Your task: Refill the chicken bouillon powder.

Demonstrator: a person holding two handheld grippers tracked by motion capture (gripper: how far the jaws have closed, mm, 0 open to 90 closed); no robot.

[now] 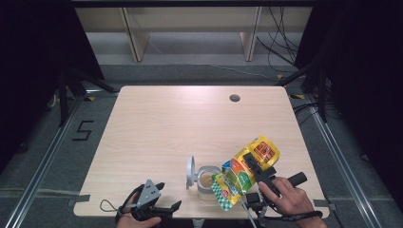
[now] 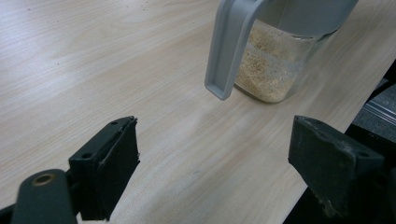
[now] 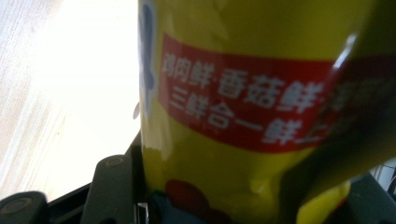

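Pale wood-grain laminate formed the top of the bench (image 1: 157, 128), with all work gathered at its near edge.

At the left, the left tongs (image 1: 153, 205) rested low at the near edge, jaws standing wide with nothing between them. In the left gripper view they faced the jar (image 2: 275, 65) but were clear of it, bare bench between.

At the centre, the jar (image 1: 207, 182) stood upright near the front edge, clear-walled and partly filled with pale granules. Its grey lid (image 1: 190, 172) stood hinged open to the jar's left, leaving the mouth exposed.

At the right, the right tongs (image 1: 257, 167) held a yellow seasoning pouch (image 1: 247, 171), jaws set at a middling width on the pouch body. The pouch was tilted, its lower end just above or at the jar mouth; whether it touched the rim could not be told. The right gripper view showed the pouch (image 3: 243, 107) close against the lens.

Judgement: the step in hand appeared to be pouring from pouch into jar. To do it well, the pouch opening should be kept directly over the mouth, the tilt increased gradually, and the grip kept firm without squeezing. The unsupported jar could be nudged; the idle left tongs might usefully steady it. Granules spilling onto the bench was the main risk.
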